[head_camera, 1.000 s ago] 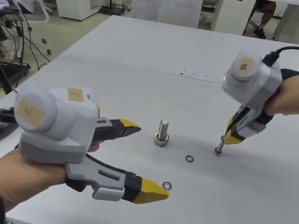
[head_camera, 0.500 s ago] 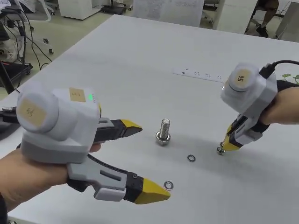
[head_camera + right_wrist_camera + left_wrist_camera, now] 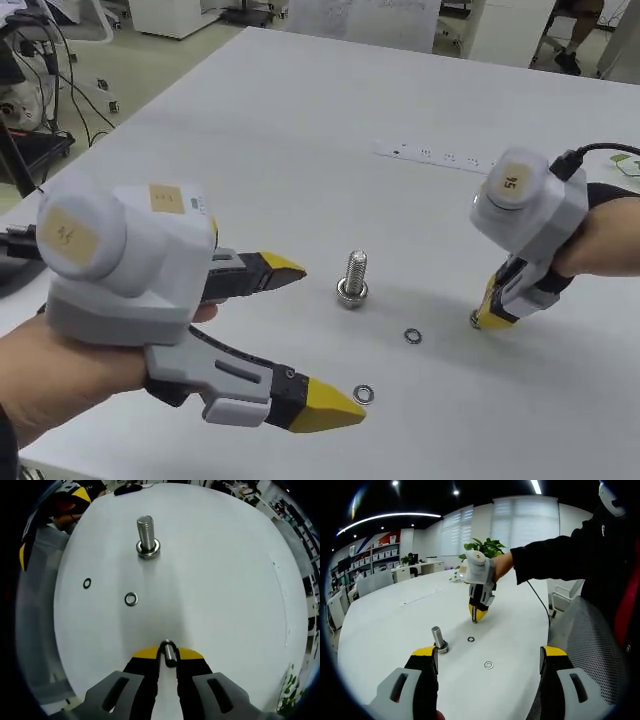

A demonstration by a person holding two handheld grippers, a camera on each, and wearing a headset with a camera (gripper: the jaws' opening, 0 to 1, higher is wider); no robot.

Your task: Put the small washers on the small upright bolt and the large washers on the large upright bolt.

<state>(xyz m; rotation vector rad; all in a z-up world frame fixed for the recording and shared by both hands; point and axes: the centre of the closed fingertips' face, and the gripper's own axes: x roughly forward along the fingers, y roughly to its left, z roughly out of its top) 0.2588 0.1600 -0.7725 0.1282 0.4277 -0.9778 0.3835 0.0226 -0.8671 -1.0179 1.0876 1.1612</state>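
Observation:
The large upright bolt stands mid-table with a washer around its base; it also shows as the large bolt and the large bolt. Two small washers lie flat: one washer to its right, the other washer nearer me. My left gripper is open, one fingertip beside the near washer. My right gripper points down, shut on the small upright bolt, whose base shows at the small bolt. The right gripper faces my left one.
A white power strip lies farther back on the white table. The table's left edge runs diagonally, with cables and equipment on the floor beyond. A mesh chair stands at the right.
My right gripper has come down over the small bolt, and its tips now sit around the shaft near the table. The left gripper and the loose washers have stayed put.

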